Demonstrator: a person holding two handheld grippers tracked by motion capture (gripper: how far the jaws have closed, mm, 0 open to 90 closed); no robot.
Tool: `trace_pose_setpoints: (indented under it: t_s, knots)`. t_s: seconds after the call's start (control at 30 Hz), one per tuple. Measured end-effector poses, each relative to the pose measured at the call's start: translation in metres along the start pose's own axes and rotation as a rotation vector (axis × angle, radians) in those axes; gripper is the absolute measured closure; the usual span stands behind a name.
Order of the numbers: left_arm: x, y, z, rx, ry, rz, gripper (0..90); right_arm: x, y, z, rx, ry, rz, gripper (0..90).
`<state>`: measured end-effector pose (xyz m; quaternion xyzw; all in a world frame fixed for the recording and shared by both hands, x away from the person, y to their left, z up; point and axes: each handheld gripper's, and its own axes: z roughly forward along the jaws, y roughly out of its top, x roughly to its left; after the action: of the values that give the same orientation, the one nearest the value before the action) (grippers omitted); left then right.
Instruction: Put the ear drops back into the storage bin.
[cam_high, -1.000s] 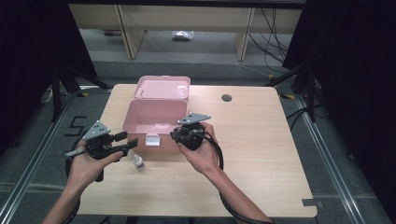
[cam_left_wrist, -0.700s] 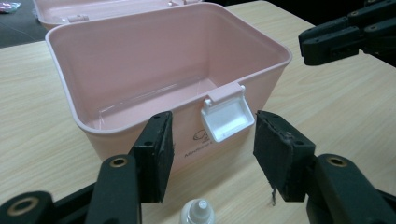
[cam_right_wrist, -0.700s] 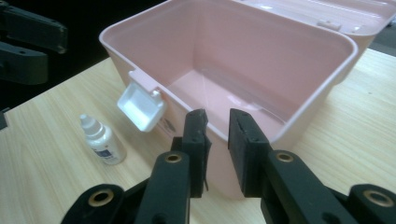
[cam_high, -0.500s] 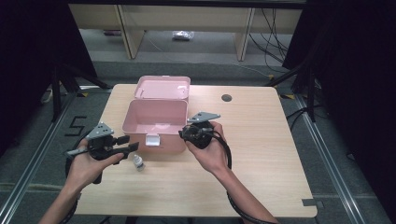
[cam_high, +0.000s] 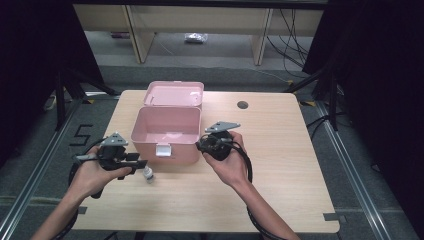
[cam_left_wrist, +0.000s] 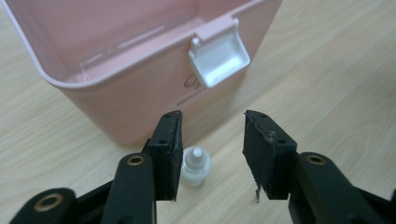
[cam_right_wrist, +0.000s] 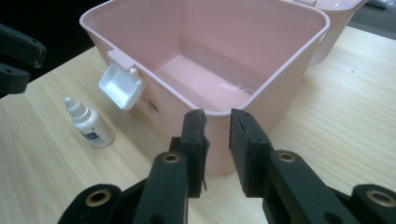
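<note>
Dropper bottle (cam_high: 148, 175) on the desk, left of the middle and toward the near edge, just in front of the pink box (cam_high: 176, 156). Looks upright, though hard to be sure.

Left tongs (cam_high: 140, 163) released, having just been closing, set around the bottle without pressing it. In the left gripper view (cam_left_wrist: 212, 116), bottle (cam_left_wrist: 195, 165) close beside one pad (cam_left_wrist: 169, 154) and well apart from the other. Off-centre, then. Likely to be shoved sideways by the far pad on closing, and to tip, roll or squirt out, being small, round and light. Better centred first. Also low over the desk, so some chance of scraping the wood instead of catching the neck.

Next, the white latch (cam_high: 161, 150) jutting from the box's front wall, just above the bottle. Easy to clip on the way up and over the rim, which could knock the bottle loose.

Right tongs (cam_right_wrist: 217, 114) released as well, having just been opening a little, with nothing gripped, hovering at the box's front right corner (cam_right_wrist: 280, 100). Could nudge the box and shift it while the left works.
</note>
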<state>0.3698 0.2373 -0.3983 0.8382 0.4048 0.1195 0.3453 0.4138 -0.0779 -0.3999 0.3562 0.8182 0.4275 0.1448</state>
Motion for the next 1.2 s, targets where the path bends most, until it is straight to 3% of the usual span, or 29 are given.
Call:
trace_pose_setpoints:
  t_s: [0.07,0.23,0.3,0.37,0.4,0.47,0.53,0.63,0.67,0.83,0.87,0.9,1.03,1.1,1.17,1.2]
  knots:
    - [0.001,0.001,0.004,0.049,-0.005,0.003,57.8,0.003,0.000,0.000,0.025,0.008,0.046,76.1]
    - [0.002,0.005,0.014,0.128,-0.012,0.014,58.6,0.003,-0.001,0.000,0.033,0.014,0.032,76.2]
    - [0.003,0.006,0.017,0.157,-0.010,0.022,58.8,0.000,-0.001,0.001,0.025,0.010,-0.001,76.2]
    - [0.004,0.007,0.020,0.197,-0.016,0.027,59.3,0.000,-0.002,0.001,0.025,0.012,0.000,76.2]
    - [0.005,0.008,0.022,0.211,-0.020,0.028,59.6,0.002,-0.002,0.000,0.031,0.009,0.029,76.2]
    - [0.005,0.009,0.025,0.229,-0.014,0.026,60.1,0.000,-0.002,0.000,0.026,0.008,0.004,76.2]
    - [0.007,0.010,0.027,0.245,-0.008,0.030,60.6,0.001,-0.002,0.001,0.020,0.017,0.034,76.1]
    - [0.007,0.012,0.032,0.255,0.002,0.021,60.6,0.001,-0.002,0.000,0.028,0.017,0.034,76.1]
    - [0.008,0.013,0.032,0.282,-0.008,0.040,60.6,0.001,-0.001,0.000,0.030,0.026,0.040,76.1]
    - [0.008,0.016,0.037,0.317,-0.022,0.044,60.8,0.001,-0.001,0.000,0.036,0.023,0.040,76.1]
    - [0.006,0.016,0.039,0.303,-0.016,0.022,61.0,0.001,-0.001,0.000,0.034,0.026,0.039,76.0]
    - [0.007,0.017,0.039,0.325,-0.016,0.041,61.1,0.001,-0.001,0.000,0.033,0.024,0.039,76.1]
    - [0.005,0.019,0.044,0.323,-0.030,0.021,62.2,0.001,-0.001,0.000,0.024,0.015,0.023,76.0]
    - [0.006,0.020,0.045,0.342,-0.021,0.043,62.6,0.002,0.000,-0.002,0.032,0.014,0.043,76.1]
    - [0.005,0.019,0.048,0.345,-0.014,0.037,63.1,0.000,0.000,-0.002,0.018,0.010,0.009,76.1]
    - [0.005,0.020,0.049,0.356,-0.009,0.047,63.6,0.002,0.000,-0.002,0.026,0.009,0.035,76.1]
